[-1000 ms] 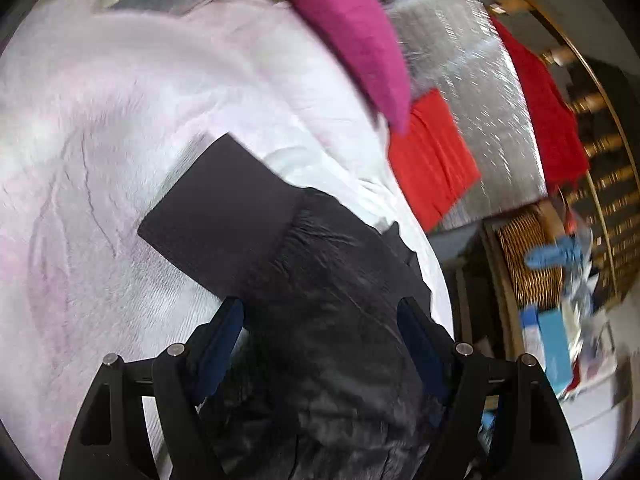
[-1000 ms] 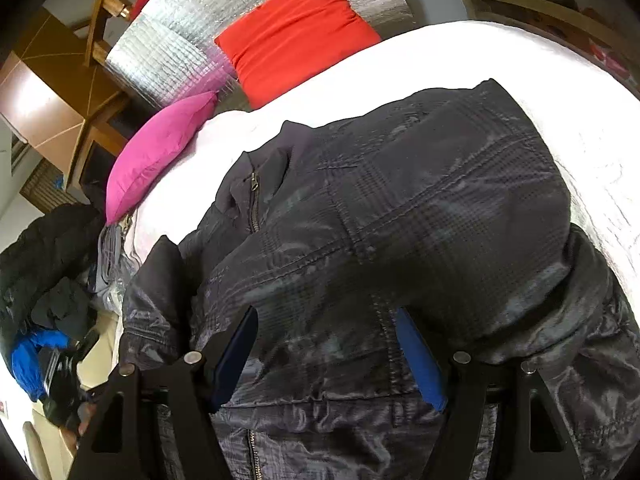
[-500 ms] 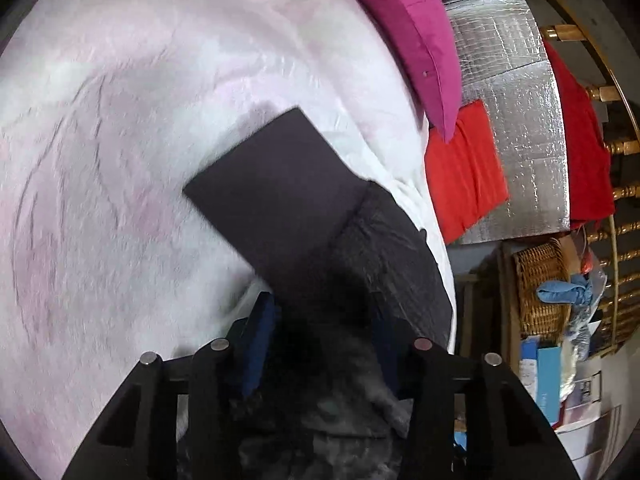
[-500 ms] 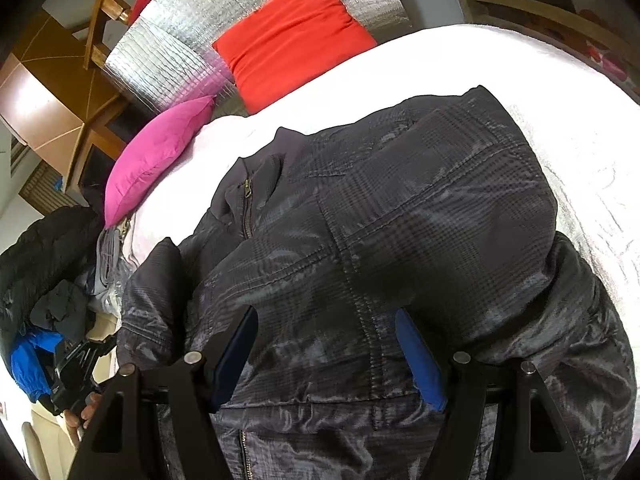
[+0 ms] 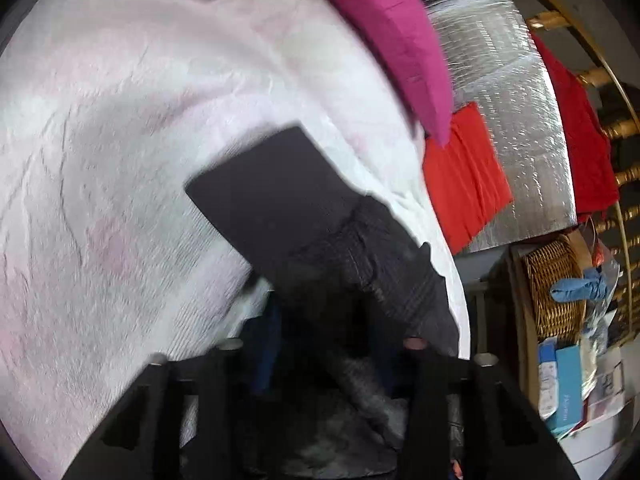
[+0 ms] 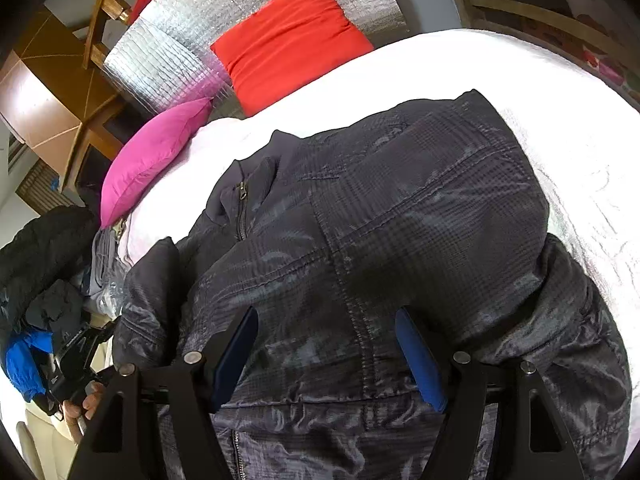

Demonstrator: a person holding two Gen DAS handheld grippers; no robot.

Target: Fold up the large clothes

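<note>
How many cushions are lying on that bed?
2 on view. A pink cushion lies on the white cover's far edge, left of the dark jacket. A red cushion leans against the silver quilted panel behind. The jacket or clothes pile could hide others.

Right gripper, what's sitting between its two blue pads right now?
In the right wrist view, the dark jacket front lies between the open right gripper fingers; the pads stand apart, not pressing it.

Right gripper (image 6: pixel 326 350): black angular frame, silver screws at pivots, blue pads (image 6: pixel 420 364) on jaws. Left gripper (image 5: pixel 326 340): same black frame, silver screws, blue pads barely visible, blurred.
</note>
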